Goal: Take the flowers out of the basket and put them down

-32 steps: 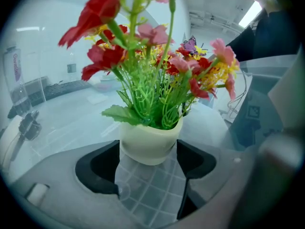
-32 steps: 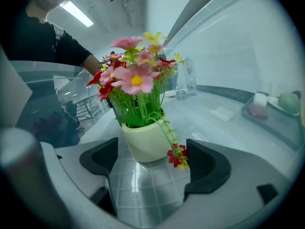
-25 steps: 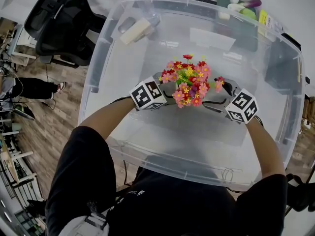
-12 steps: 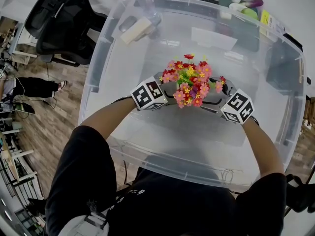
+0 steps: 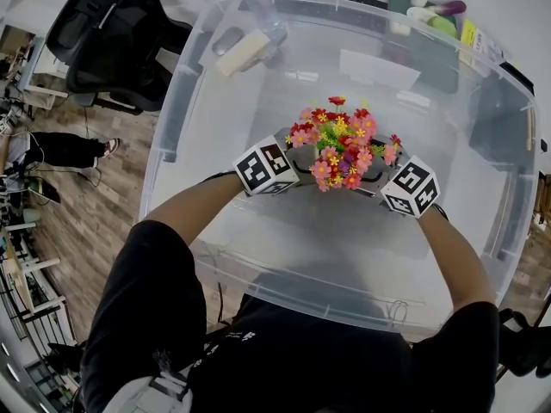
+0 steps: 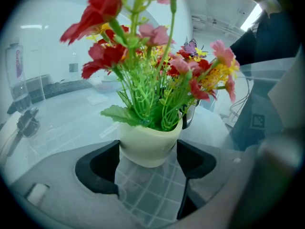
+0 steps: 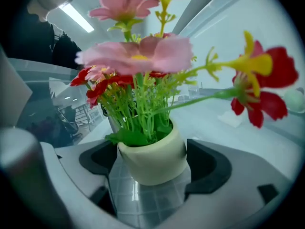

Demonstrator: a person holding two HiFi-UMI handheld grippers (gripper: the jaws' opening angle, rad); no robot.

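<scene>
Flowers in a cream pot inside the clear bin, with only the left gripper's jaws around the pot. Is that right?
No: the right gripper has the cream pot between its jaws too, as the right gripper view shows. The rest stands.

A glossy, see-through plastic basket (image 5: 169, 127) held artificial flowers (image 5: 343, 144) with waxy green plastic stems and matt, cloth-like petals. Their smooth cream pot (image 6: 148, 147) showed a dull plastic sheen. Beside the basket lay a wood-grain floor (image 5: 95, 205).
</scene>
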